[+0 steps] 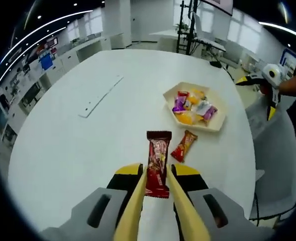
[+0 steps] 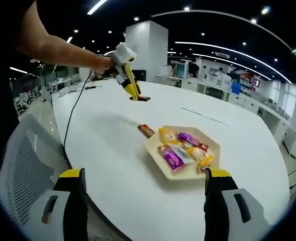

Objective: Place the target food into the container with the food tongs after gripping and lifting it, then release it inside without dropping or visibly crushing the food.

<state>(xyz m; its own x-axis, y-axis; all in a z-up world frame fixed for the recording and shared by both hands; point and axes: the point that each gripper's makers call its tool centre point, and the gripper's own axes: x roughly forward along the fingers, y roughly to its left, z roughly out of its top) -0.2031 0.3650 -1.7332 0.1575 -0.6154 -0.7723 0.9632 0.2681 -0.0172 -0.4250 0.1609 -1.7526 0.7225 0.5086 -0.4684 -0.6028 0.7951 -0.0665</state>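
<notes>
left gripper view: left gripper (image 1: 157, 187) clamped on red snack bar (image 1: 158, 163), wrapper print unreadable; right gripper (image 2: 143, 188) wide apart, empty

No lettering can be read on the snack wrappers (image 1: 158, 163) or the distant wall signs (image 1: 46, 61).
</notes>
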